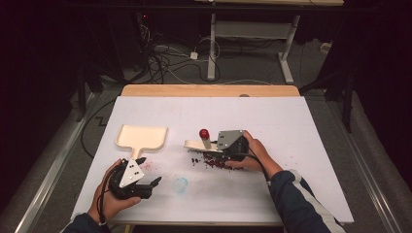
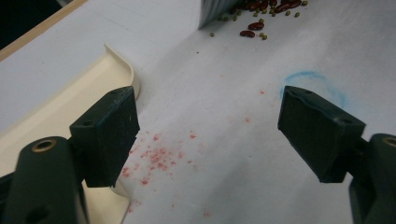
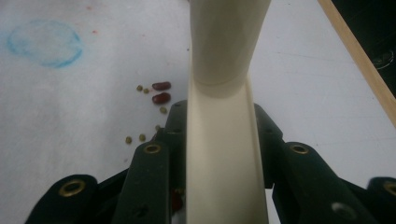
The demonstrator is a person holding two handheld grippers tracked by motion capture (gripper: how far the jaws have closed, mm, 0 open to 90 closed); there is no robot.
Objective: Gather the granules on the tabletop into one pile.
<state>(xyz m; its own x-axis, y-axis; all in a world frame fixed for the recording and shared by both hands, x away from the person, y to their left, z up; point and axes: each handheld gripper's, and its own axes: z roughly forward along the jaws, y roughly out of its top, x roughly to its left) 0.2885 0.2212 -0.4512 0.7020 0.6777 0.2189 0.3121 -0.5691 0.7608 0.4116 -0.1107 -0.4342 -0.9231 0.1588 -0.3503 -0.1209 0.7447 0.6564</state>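
The right hand-held gripper point(image 1: 224, 150) sat near the middle of the white surface point(image 1: 291, 145), jaws clenched on the cream handle of a brush point(image 3: 219, 116) — the right gripper view showed both jaws pressed against that handle from either side. In the high view the brush's pale head reached left of the gripper, with a red-capped piece point(image 1: 204, 133) standing just above it. Beans point(image 1: 214, 161), dark red ones mixed with small green ones, lay scattered on the surface right below that gripper, touching nothing else. Over by the left edge, the cream dustpan point(image 1: 142, 137) lay flat and held nothing, handle pointing toward the near edge. The left hand-held gripper point(image 1: 148, 180) rested near the near-left corner, jaws released and wide apart, nothing between them; one jaw hung just over the dustpan's rim in the left gripper view. A blue chalk ring point(image 1: 180, 184) sat between the two grippers, with red specks point(image 2: 156, 156) beside the dustpan. Plenty of bare surface lay open toward the far edge and the right edge.
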